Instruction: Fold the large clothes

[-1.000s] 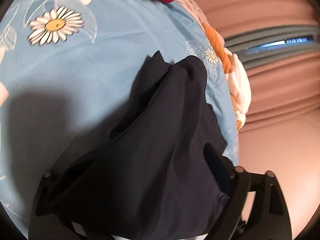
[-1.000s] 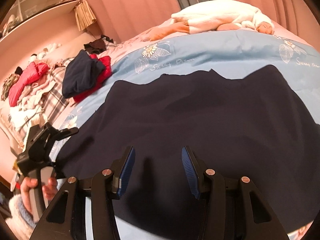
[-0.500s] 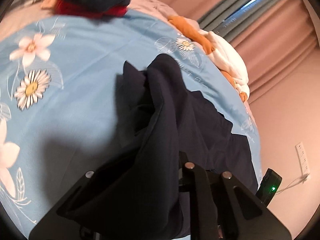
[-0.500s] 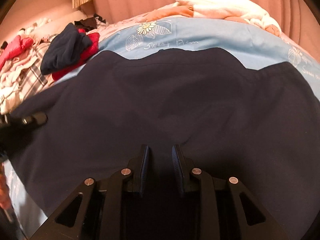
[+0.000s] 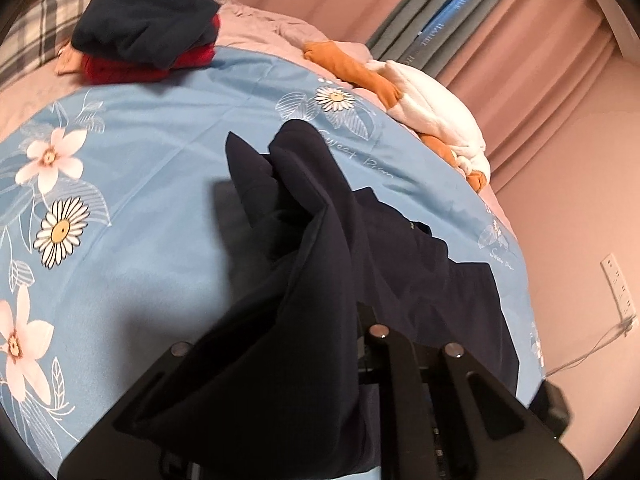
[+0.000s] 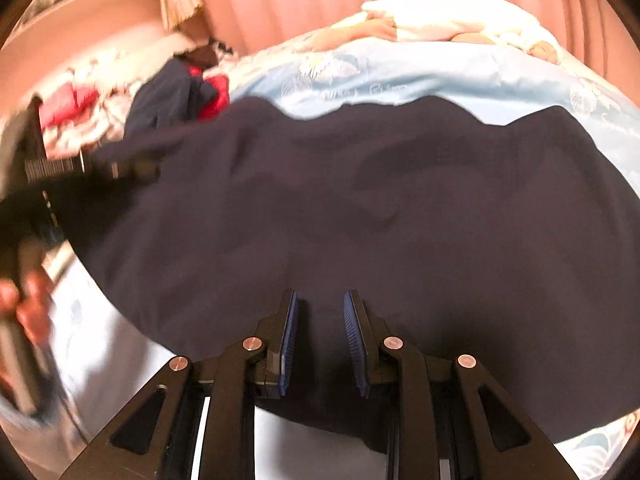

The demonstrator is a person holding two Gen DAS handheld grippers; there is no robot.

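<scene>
A large dark navy garment (image 6: 360, 200) lies spread across the blue flowered bed cover (image 6: 440, 76). My right gripper (image 6: 322, 336) sits at its near hem, the blue pads drawn close with a fold of the cloth pinched between them. My left gripper (image 5: 344, 320) is shut on another edge of the garment (image 5: 320, 240) and holds it up off the cover (image 5: 140, 160). The cloth drapes over and hides its left finger. In the right wrist view the left gripper (image 6: 132, 168) shows blurred at the garment's left end, with the hand (image 6: 24, 304) that holds it.
A dark blue and red clothes pile (image 5: 148, 20) sits at the far side of the bed. White and orange fleece clothes (image 5: 432, 120) lie along the curtain side. Pink curtains (image 5: 520, 40) and a wall socket (image 5: 618, 284) are beyond. More clothes (image 6: 80, 100) heap at the left.
The left gripper's jaws closed on the garment's edge, then it rose and rolled, lifting that end. The right gripper's jaws narrowed onto the near hem.
</scene>
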